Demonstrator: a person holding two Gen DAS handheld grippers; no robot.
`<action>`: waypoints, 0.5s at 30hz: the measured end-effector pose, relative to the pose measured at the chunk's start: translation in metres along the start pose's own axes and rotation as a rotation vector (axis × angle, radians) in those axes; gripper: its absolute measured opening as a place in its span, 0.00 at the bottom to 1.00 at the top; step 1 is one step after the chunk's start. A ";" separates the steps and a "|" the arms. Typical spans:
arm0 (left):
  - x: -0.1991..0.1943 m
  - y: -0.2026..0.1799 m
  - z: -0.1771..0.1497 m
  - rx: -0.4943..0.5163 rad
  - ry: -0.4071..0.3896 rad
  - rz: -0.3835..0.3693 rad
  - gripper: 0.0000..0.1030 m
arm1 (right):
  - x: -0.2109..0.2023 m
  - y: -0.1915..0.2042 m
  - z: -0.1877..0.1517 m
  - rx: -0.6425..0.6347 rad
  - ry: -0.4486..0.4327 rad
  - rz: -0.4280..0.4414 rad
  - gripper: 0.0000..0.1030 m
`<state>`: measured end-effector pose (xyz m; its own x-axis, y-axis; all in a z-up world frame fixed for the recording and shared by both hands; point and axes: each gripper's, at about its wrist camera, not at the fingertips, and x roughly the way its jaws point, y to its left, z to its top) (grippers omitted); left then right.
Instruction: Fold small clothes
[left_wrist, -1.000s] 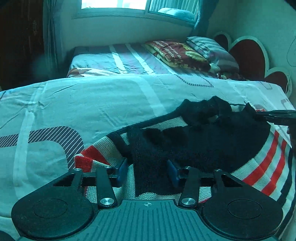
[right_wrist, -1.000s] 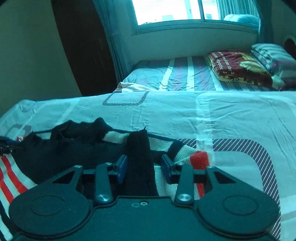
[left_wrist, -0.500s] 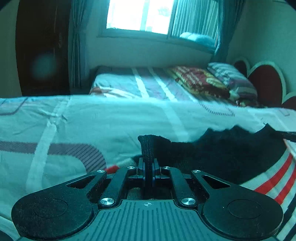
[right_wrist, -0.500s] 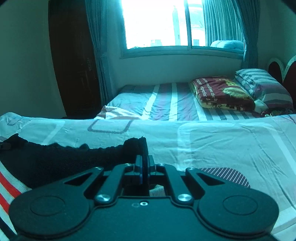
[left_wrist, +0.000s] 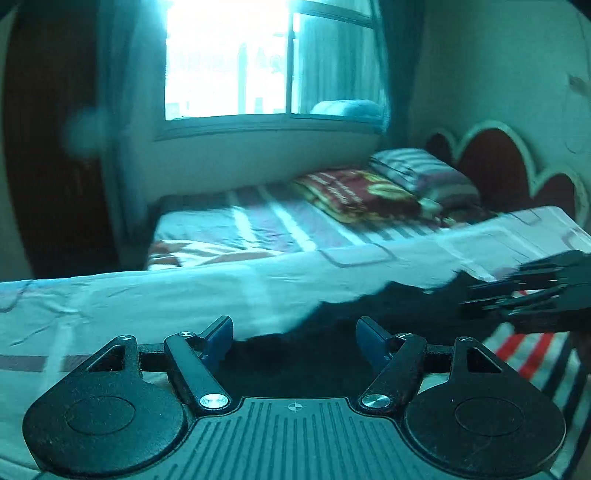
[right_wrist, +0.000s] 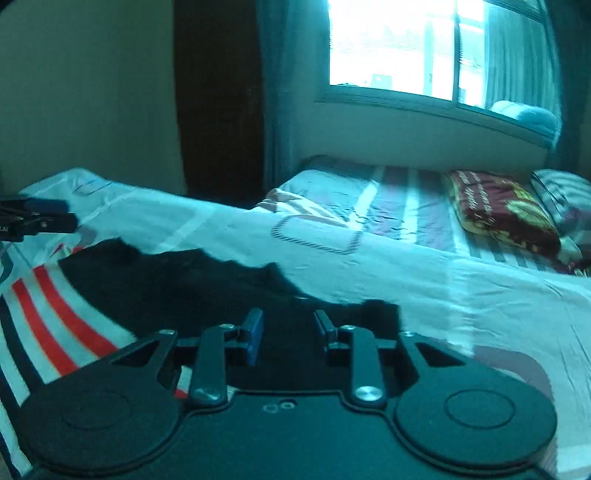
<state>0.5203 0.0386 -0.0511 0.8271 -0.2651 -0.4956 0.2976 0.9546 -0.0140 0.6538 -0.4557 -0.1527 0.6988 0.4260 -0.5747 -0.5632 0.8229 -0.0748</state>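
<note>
A small knitted sweater, black (left_wrist: 295, 362) with red, white and dark stripes (left_wrist: 528, 354), lies on the pale bed sheet (left_wrist: 147, 295). My left gripper (left_wrist: 295, 338) hovers over its black part, and its jaws are opening wide, with no cloth pinched between the blue pads. At the right edge of that view, my right gripper (left_wrist: 517, 299) reaches in above the sweater's far side. In the right wrist view the right gripper (right_wrist: 290, 334) is also opening, pads apart over the black knit (right_wrist: 184, 284), the stripes (right_wrist: 48, 317) to its left. The left gripper (right_wrist: 37, 221) shows at far left.
A second bed (left_wrist: 240, 229) with striped bedding stands beyond a gap. It carries a red patterned pillow (left_wrist: 362, 195) and a striped pillow (left_wrist: 424, 173). A heart-shaped headboard (left_wrist: 491, 162) is at right, a bright window (left_wrist: 229, 62) behind, a dark wardrobe (right_wrist: 218, 103) at left.
Half a second ago each gripper was shut on a raised black edge of the sweater. Both have since let go and opened, and the black part lies flat over the striped part.
</note>
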 end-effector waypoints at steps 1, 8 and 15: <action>0.008 -0.011 0.000 -0.003 0.015 -0.020 0.71 | 0.008 0.008 0.002 0.006 0.006 0.015 0.28; 0.033 -0.010 -0.028 -0.077 0.118 0.103 0.71 | 0.022 0.021 -0.007 -0.068 0.053 0.015 0.29; 0.011 0.049 -0.052 -0.115 0.137 0.173 0.71 | -0.003 -0.066 -0.027 0.160 0.068 -0.219 0.25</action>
<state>0.5195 0.0892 -0.1024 0.7864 -0.0829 -0.6122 0.0942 0.9955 -0.0138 0.6768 -0.5219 -0.1678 0.7622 0.2094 -0.6125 -0.3211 0.9439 -0.0769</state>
